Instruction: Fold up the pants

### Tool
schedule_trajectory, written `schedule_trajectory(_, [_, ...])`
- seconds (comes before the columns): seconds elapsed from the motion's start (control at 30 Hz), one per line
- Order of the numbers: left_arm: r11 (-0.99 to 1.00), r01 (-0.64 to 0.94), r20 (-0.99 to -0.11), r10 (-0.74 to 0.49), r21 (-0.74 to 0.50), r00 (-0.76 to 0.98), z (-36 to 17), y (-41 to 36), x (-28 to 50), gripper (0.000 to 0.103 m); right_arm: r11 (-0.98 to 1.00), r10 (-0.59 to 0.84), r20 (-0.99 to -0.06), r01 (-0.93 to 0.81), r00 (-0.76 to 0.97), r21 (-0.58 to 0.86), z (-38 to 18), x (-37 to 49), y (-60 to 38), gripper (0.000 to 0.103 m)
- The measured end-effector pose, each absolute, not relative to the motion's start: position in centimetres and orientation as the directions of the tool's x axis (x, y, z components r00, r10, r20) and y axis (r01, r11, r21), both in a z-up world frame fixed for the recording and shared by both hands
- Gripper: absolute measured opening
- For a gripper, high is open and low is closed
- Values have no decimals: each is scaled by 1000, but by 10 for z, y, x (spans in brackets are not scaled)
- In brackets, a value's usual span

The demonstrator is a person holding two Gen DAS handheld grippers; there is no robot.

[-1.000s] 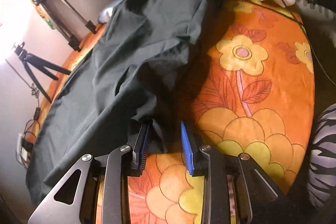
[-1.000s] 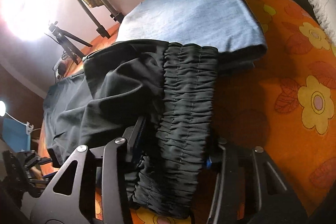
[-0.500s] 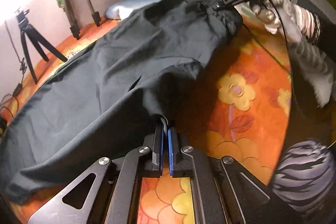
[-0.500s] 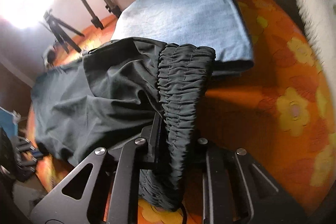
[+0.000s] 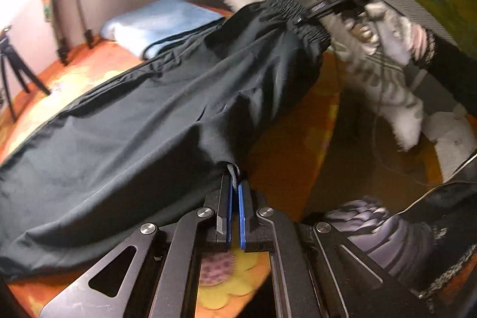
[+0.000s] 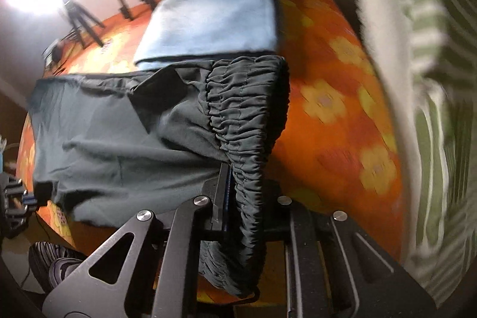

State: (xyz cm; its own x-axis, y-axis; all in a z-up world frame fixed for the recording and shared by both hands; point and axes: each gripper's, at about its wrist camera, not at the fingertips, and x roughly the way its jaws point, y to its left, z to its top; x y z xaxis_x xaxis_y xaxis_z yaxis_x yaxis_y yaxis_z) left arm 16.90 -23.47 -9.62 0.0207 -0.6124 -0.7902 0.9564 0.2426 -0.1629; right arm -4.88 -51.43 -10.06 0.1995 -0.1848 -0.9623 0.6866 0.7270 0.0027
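Observation:
Dark teal pants [image 5: 143, 121] lie stretched over an orange flowered bedspread [image 5: 286, 145]. My left gripper [image 5: 234, 184] is shut on a pinch of the pants' near edge, around the crotch seam, and holds it a little off the bed. In the right wrist view my right gripper [image 6: 243, 184] is shut on the gathered elastic waistband [image 6: 247, 115], which drapes over its fingers and hides the right one. The left wrist view shows that right gripper [image 5: 310, 12] far off at the top, held by a gloved hand [image 5: 396, 35], lifting the waistband end.
A folded light blue garment [image 6: 214, 20] lies beyond the waistband by the wall. A green-striped fluffy blanket [image 6: 432, 49] lines the right side. A tripod [image 6: 77, 17] and stand legs are at the far left. A striped slipper [image 5: 375, 225] shows below the bed edge.
Both grippers went from open around the cloth to shut on it and rose. The waistband and the near edge of the pants lifted off the bedspread.

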Motion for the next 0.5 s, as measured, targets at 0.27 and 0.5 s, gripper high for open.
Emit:
schedule_trajectory(0.27, [268,952,-802,-595,-149,42,-97,-233,170,13,663,-182,-978,747,103,-45,-141,-65,-532,25])
schedule_trajectory(0.5, [466,862,-759,-630,-200,164,-77,-153,207,21,685,-266,-957,721,117,-103,-105,-59,-509,38])
